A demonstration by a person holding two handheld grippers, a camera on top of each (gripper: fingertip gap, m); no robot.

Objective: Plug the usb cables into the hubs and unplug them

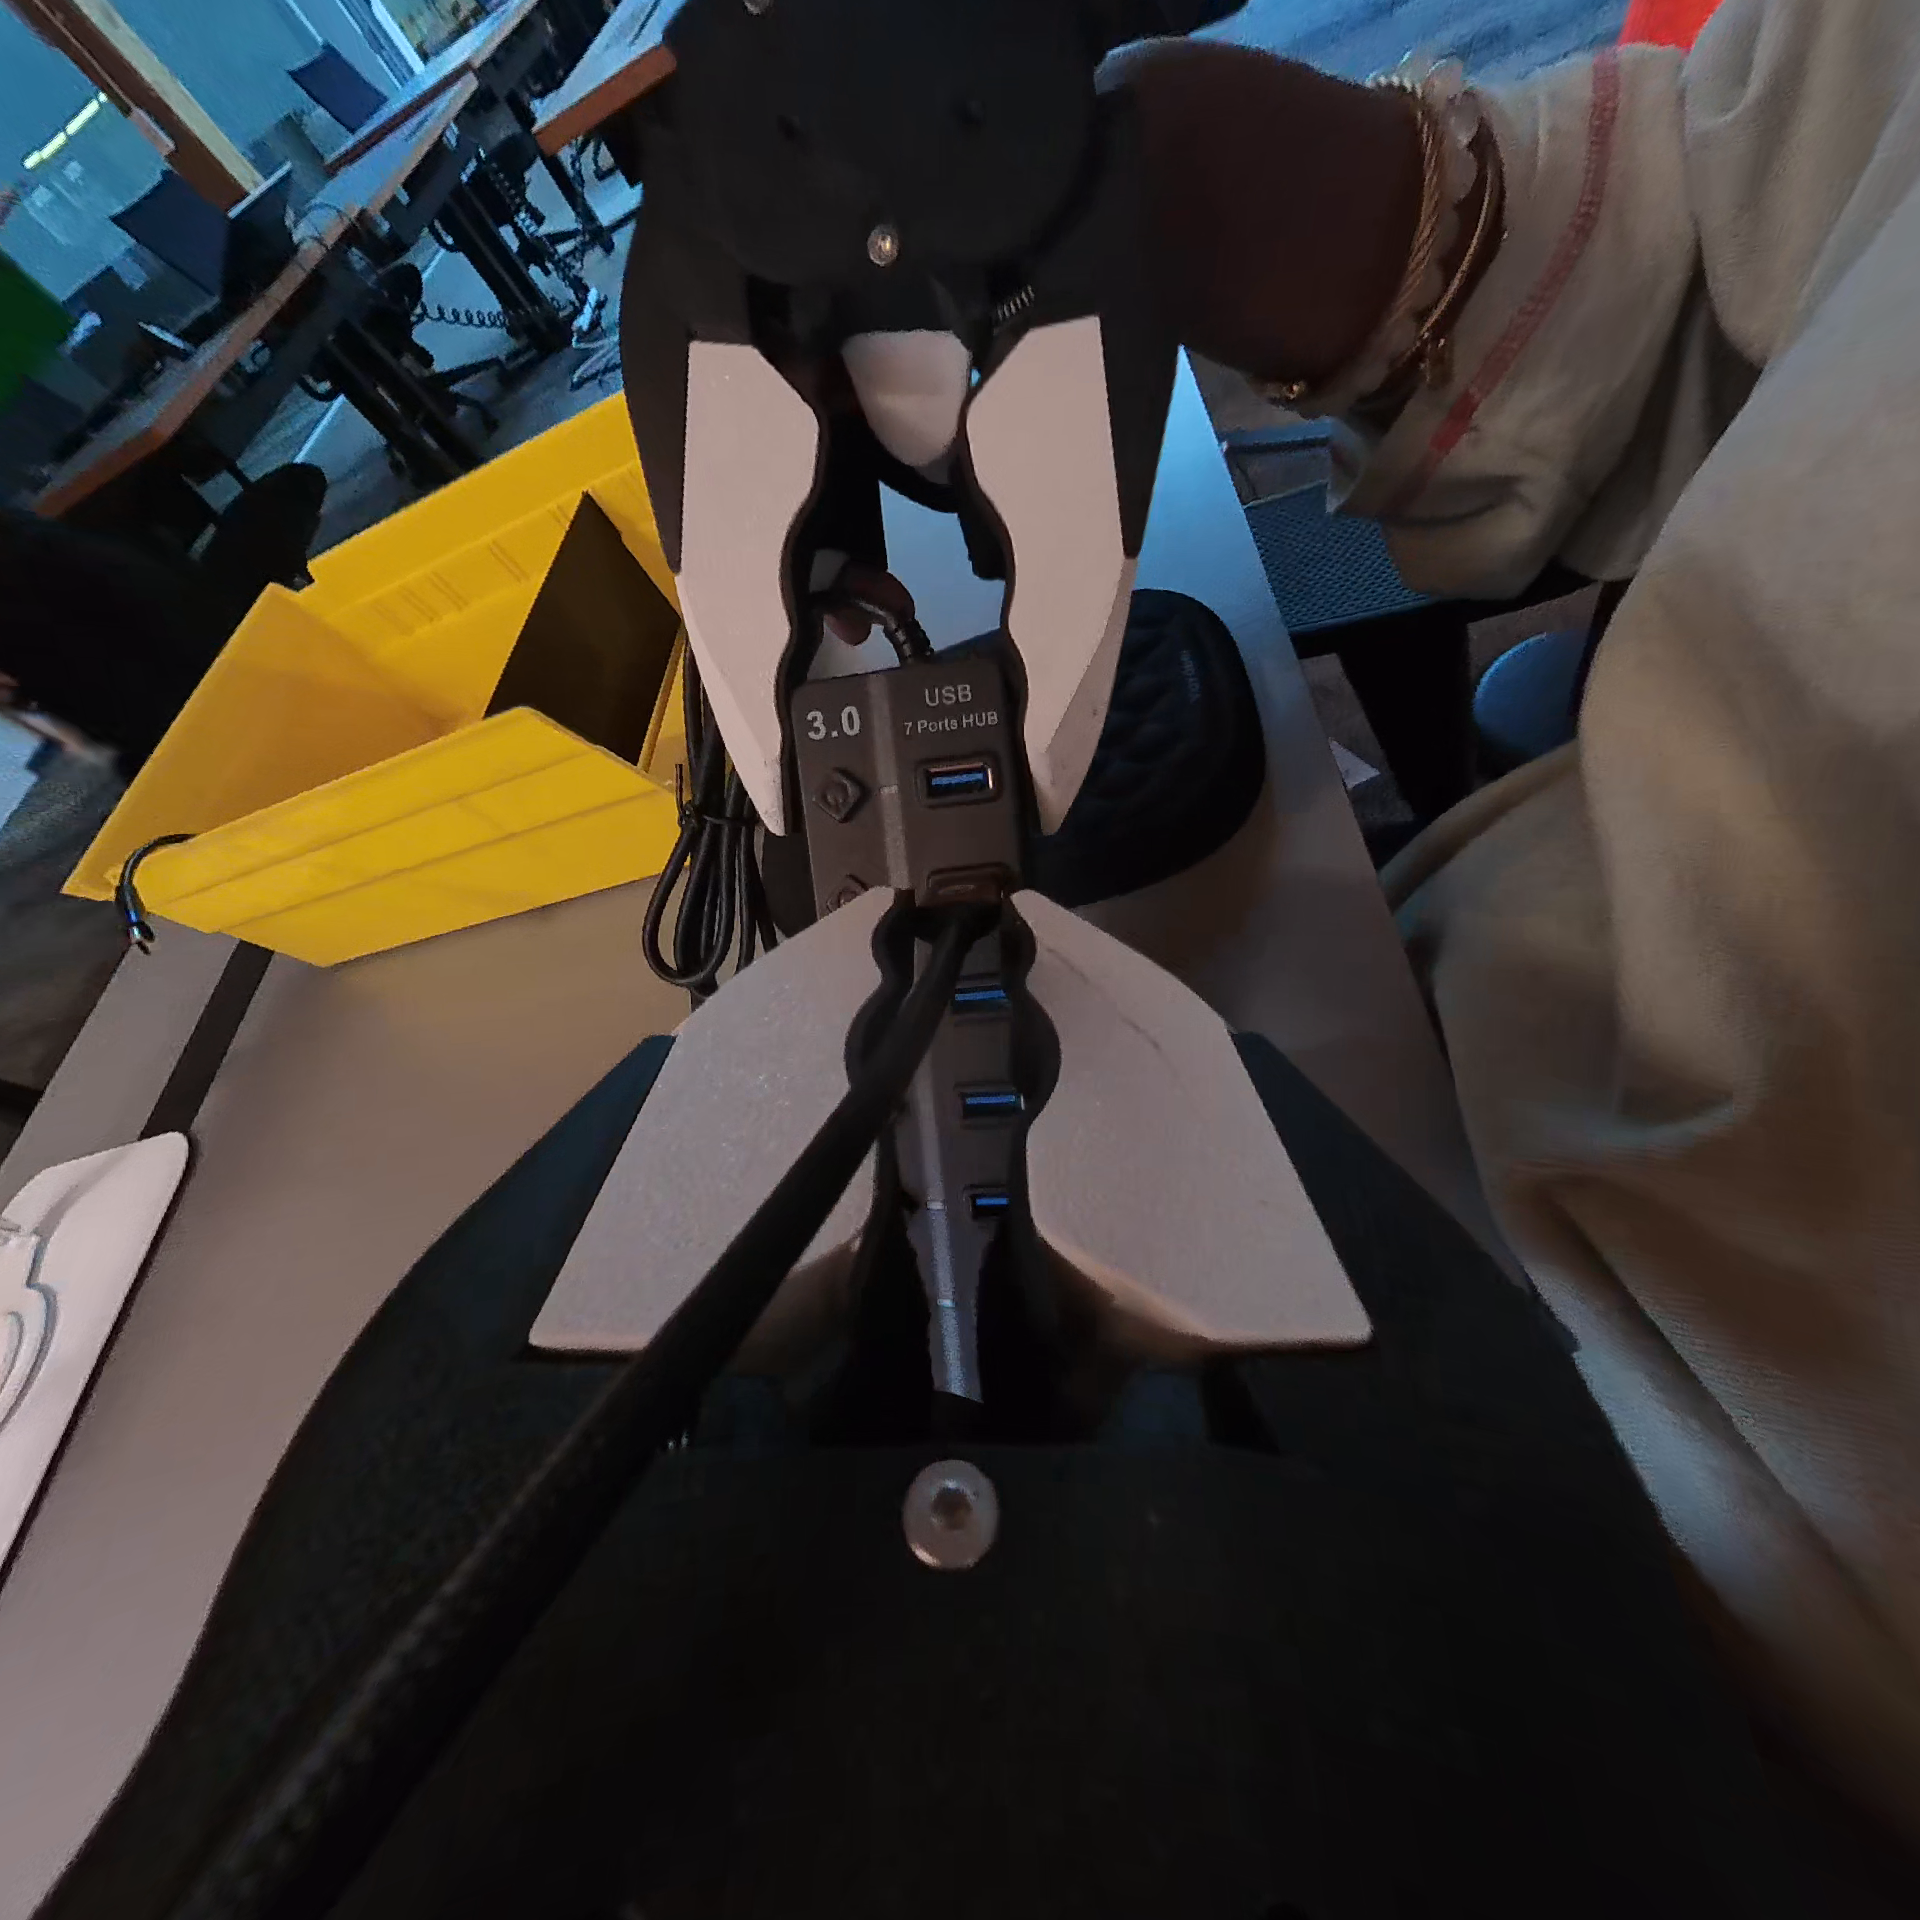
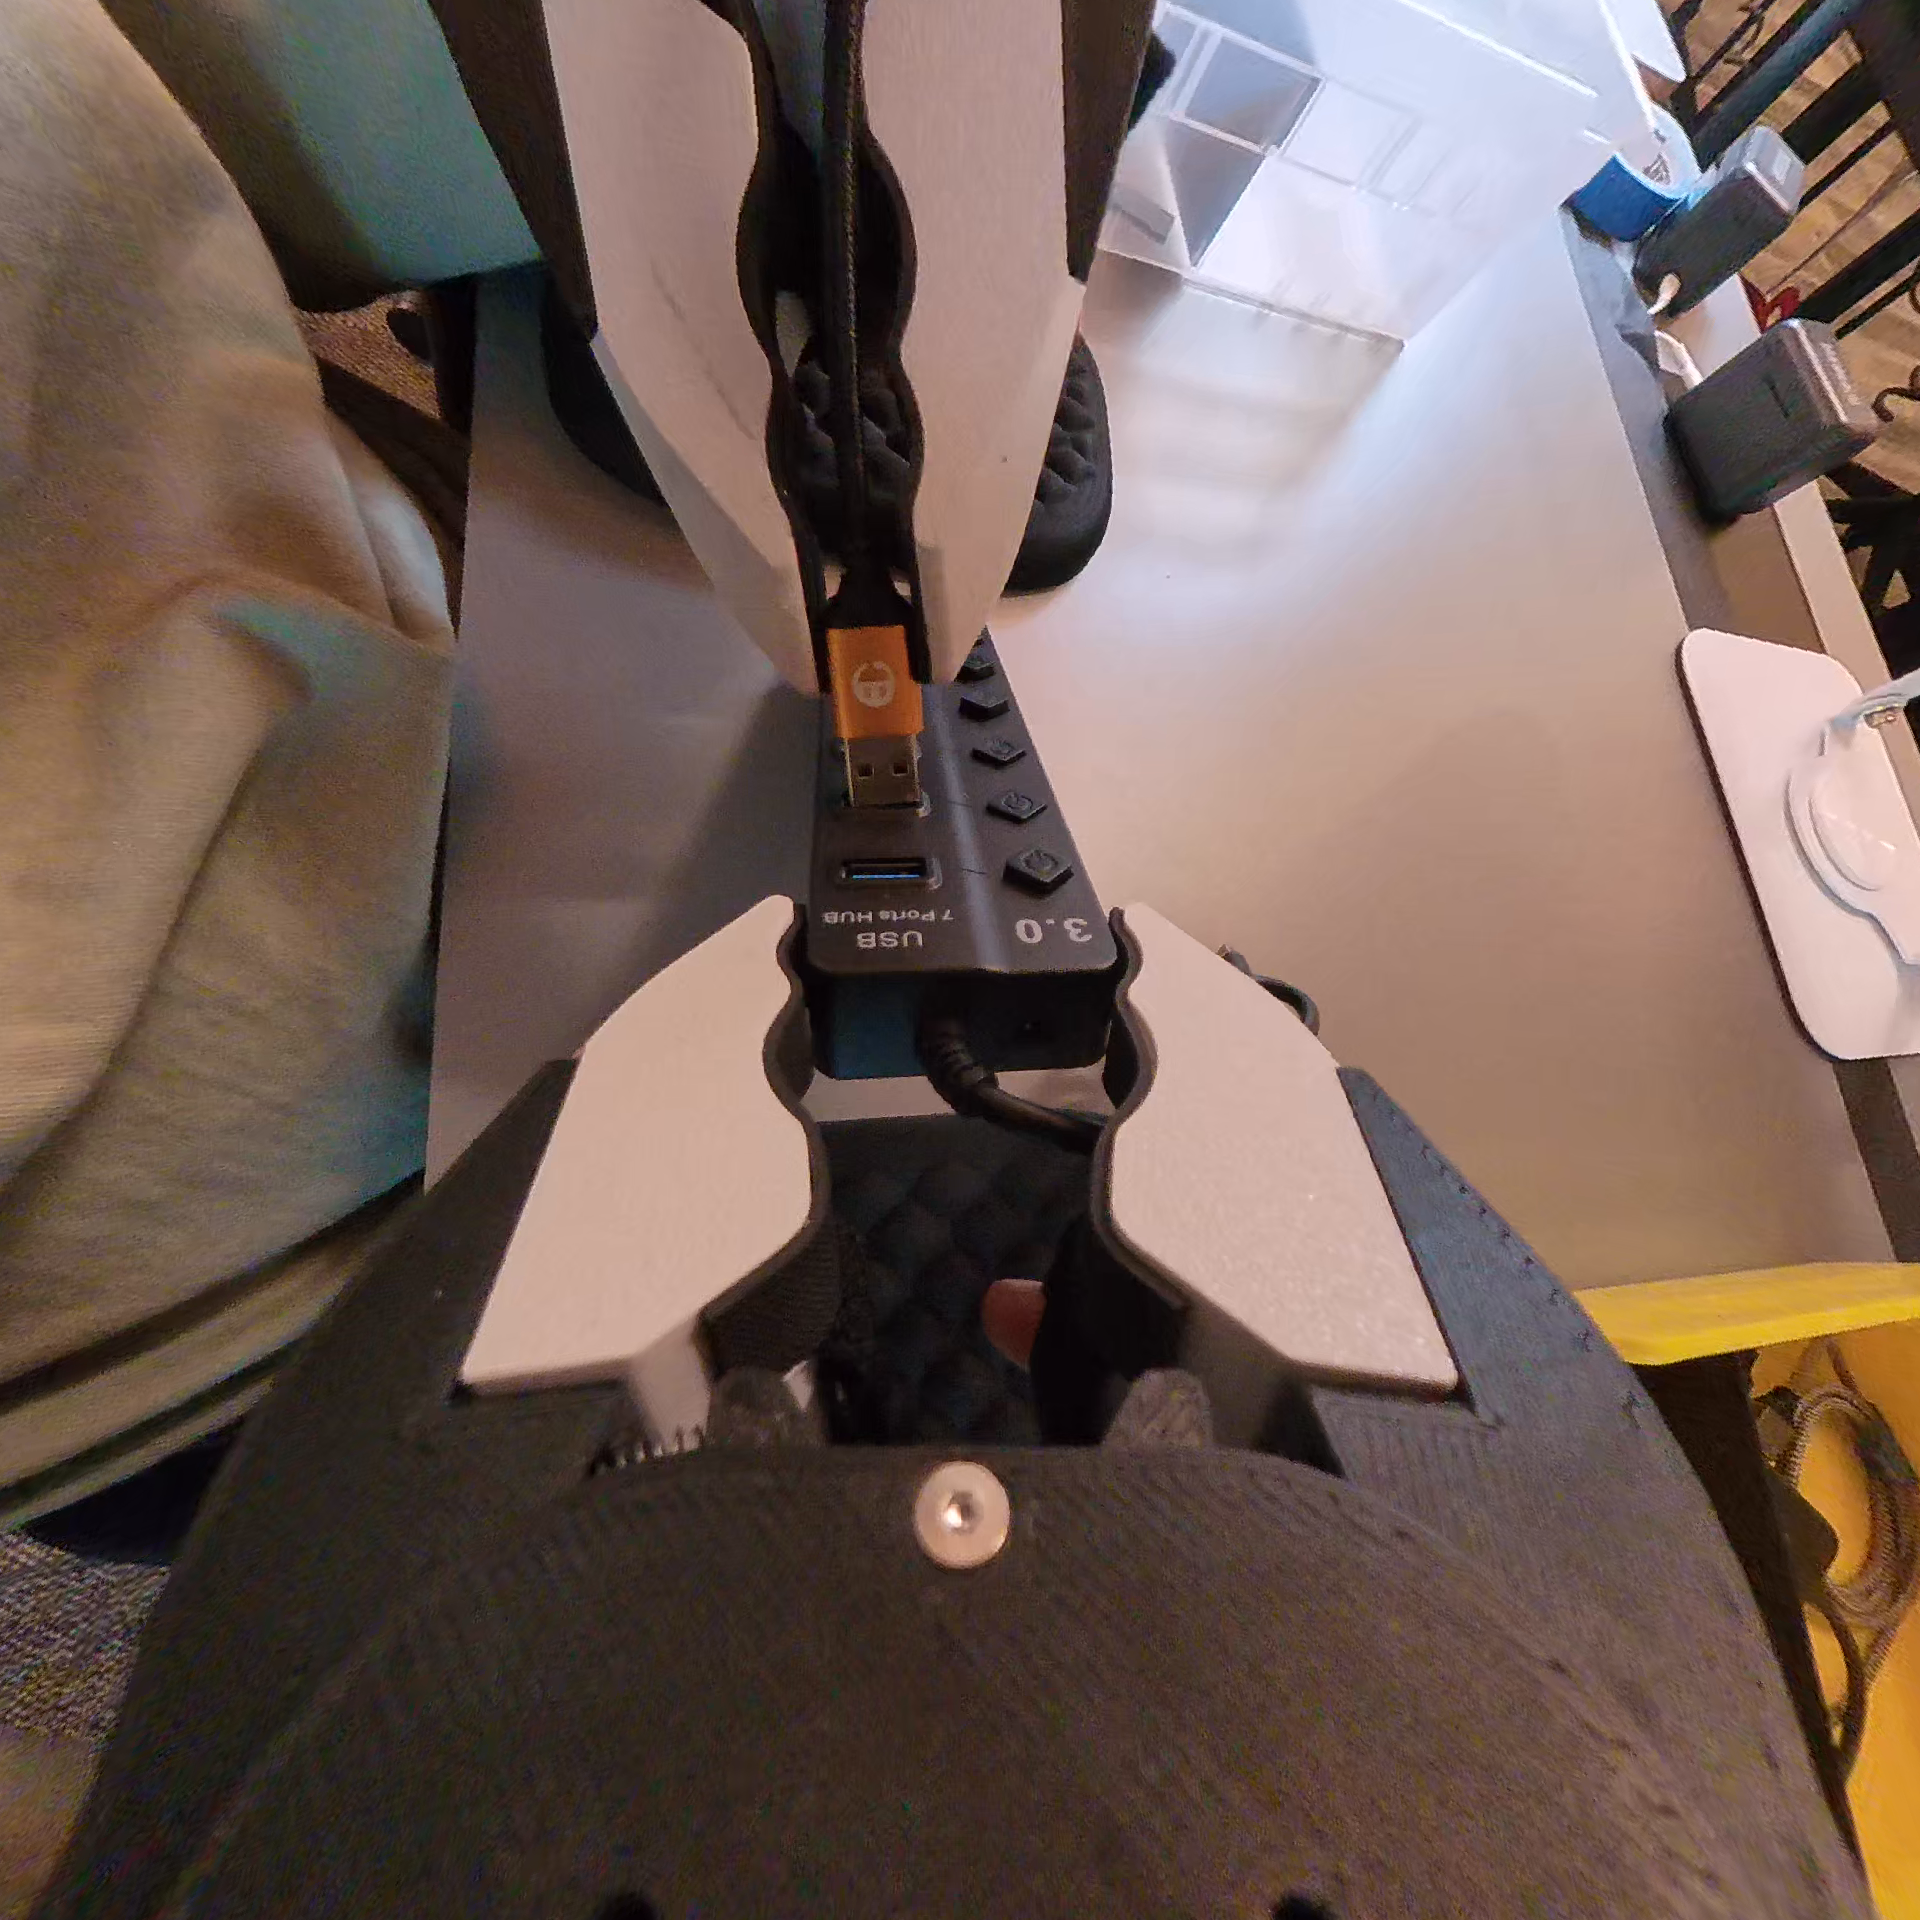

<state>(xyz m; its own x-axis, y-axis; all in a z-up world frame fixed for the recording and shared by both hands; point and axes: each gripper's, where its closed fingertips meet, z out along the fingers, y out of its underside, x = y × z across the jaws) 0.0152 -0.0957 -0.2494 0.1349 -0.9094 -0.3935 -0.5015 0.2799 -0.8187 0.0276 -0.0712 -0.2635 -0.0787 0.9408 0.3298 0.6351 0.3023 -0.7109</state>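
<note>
A dark seven-port USB hub (image 2: 971, 831) lies lengthwise on the grey table (image 2: 1351, 727). My right gripper (image 2: 954, 920) is shut on the hub's cable end. It also shows at the top of the left wrist view (image 1: 912, 821). My left gripper (image 1: 951, 899) is shut on an orange USB plug (image 2: 873, 686) with a black braided cable (image 1: 727, 1299). In the right wrist view the left gripper (image 2: 873, 665) comes down from the top. The plug's metal tip sits at the hub's second port, with most of the metal showing. The first port (image 2: 883, 871) is empty.
A yellow bin (image 1: 364, 790) with cables stands beside the hub. A black padded rest (image 1: 1164, 758) lies behind it. A white pad (image 2: 1787, 831) and black boxes (image 2: 1766, 426) sit at the table's edge. A person's cream sleeve (image 1: 1662, 935) fills one side.
</note>
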